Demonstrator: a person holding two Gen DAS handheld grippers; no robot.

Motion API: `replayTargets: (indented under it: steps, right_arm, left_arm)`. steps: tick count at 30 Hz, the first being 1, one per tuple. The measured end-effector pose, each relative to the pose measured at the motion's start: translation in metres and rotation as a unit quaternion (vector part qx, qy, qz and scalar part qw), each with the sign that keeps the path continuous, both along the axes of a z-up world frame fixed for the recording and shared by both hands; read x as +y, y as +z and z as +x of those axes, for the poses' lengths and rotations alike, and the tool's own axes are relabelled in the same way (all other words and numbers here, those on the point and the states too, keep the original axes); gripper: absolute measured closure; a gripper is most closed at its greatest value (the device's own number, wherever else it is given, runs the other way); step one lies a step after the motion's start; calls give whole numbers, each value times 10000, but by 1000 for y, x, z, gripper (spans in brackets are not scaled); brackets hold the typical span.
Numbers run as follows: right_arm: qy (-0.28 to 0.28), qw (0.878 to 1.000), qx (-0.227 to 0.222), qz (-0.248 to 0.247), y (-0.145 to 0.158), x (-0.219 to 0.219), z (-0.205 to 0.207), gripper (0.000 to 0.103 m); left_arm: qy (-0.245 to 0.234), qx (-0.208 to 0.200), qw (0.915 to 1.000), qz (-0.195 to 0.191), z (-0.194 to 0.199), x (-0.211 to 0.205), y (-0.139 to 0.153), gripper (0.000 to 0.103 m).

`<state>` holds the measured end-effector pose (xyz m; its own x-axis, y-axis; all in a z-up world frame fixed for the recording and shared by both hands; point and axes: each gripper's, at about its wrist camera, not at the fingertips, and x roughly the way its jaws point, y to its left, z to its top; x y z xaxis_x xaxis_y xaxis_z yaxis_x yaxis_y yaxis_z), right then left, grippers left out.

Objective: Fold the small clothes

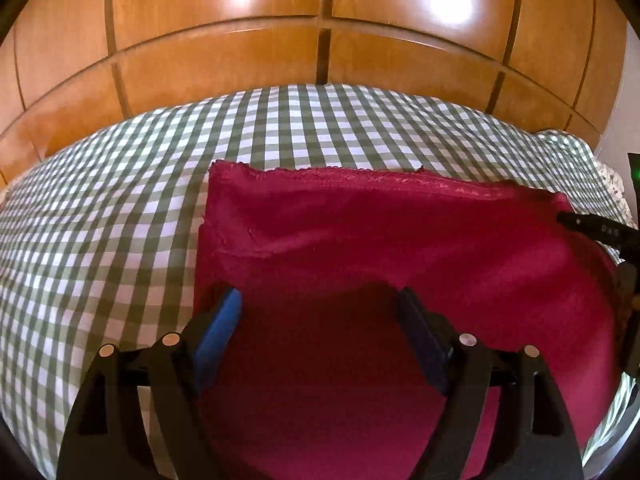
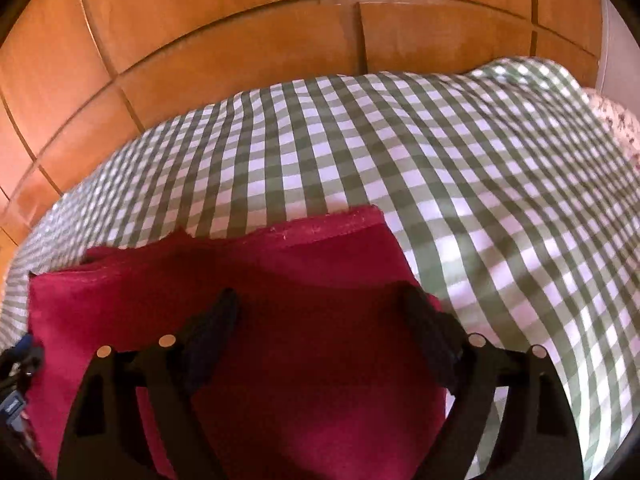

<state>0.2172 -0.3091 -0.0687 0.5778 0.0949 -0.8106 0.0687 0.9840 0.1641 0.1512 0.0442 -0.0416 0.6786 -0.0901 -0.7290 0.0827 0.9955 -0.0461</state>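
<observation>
Garment (image 1: 400,248) red, flat on checked sheet (image 1: 100,220), both tools wide apart

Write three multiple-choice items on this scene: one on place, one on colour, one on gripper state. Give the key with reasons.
1. Where does the red garment lie?
A. on the checked bedcover
B. on a bare floor
C. in a basket

2. What colours is the bedcover?
A. blue and yellow
B. green and white
C. plain grey

3. How is the left gripper?
A. shut on the garment
B. open above it
C. out of view

Key: A, checks surround the cloth; B, green and white squares show; B, its fingers stand apart with nothing between them.
</observation>
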Motion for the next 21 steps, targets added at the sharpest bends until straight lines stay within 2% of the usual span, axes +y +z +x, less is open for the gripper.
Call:
replayTargets:
  steps: [3,6,13,17,21]
  right_arm:
    - [2,10000,-20,53,1,-1,0,17]
    - [18,10000,-5,-76,2,2,1,16]
    - [33,9995,112,-284,6,7,1,15]
    - [50,9996,176,-227,19,11,-7,9]
    - [48,10000,-7,-44,39,6,-28,8]
  left_arm:
    - [65,-57,9999,-60,-6,3,6,23]
    - [103,-114,9999,57,-15,3,13,23]
    - [205,-340,9992,-28,-39,10,32,23]
    - [207,-489,9986,-44,-55,12,42,23]
    - [191,-548,9983,-40,-68,13,46,23]
